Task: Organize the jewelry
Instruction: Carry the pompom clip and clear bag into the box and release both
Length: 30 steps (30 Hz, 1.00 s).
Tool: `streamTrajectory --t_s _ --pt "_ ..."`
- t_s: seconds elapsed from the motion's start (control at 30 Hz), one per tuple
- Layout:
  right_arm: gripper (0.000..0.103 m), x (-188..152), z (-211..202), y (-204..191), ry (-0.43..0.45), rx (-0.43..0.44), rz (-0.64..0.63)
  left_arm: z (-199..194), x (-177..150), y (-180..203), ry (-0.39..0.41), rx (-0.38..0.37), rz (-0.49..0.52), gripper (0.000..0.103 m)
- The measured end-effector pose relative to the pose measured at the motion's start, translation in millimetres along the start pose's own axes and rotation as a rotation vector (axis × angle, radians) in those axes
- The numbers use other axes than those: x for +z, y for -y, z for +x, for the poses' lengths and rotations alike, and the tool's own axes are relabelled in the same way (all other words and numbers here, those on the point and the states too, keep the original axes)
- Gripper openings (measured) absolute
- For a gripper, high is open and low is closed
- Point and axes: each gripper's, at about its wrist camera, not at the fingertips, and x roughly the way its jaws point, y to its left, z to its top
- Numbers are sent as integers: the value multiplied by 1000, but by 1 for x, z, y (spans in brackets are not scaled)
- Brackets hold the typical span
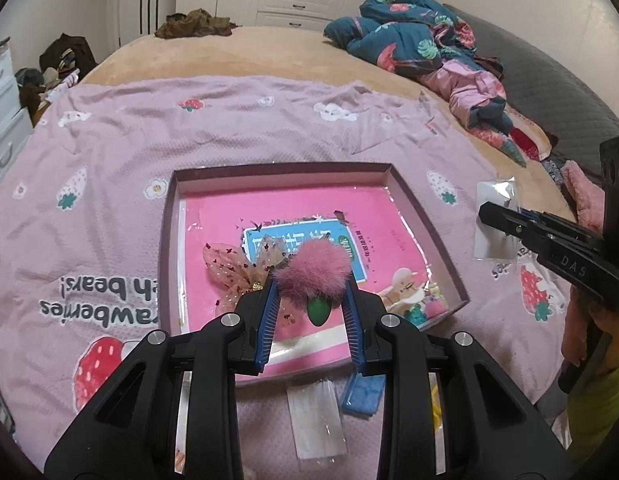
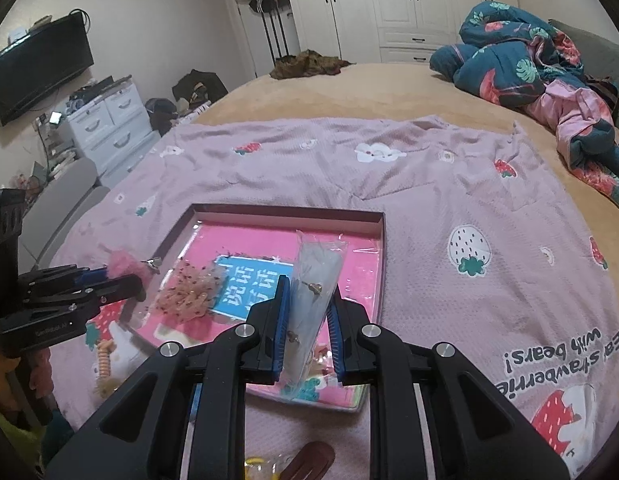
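Observation:
A shallow box (image 1: pixel 283 168) lined in pink lies on a lilac strawberry blanket (image 1: pixel 109 152). My left gripper (image 1: pixel 311 292) is shut on a pink fluffy pompom clip (image 1: pixel 315 272) with a green end, held over the box's near half. A sheer glittery bow (image 1: pixel 229 268) lies in the box just left of it. In the right wrist view, my right gripper (image 2: pixel 309 292) is shut on a clear earring packet (image 2: pixel 315 268) that stands up over the box (image 2: pixel 289 210). The left gripper (image 2: pixel 109 276) with the pompom (image 2: pixel 123 262) shows at that view's left, and the bow (image 2: pixel 189 292) beside it.
A bear-shaped clip (image 1: pixel 405 292) lies in the box's right near corner. In front of the box lie a clear packet (image 1: pixel 317 420), a small blue case (image 1: pixel 361 394), a spiral hair tie (image 2: pixel 105 360) and a brown clip (image 2: pixel 309 460). A rumpled quilt (image 1: pixel 413 28) lies at the far right.

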Motion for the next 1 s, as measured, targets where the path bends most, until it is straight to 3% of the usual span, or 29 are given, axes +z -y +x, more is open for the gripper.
streamTrajectory --t_s 0.5,1.0 --pt "17 -17 69 13 -142 -37 -4 56 -14 -1 -109 22 8 23" --pt "20 -20 86 10 -167 -49 17 44 -20 -6 -103 43 0 67"
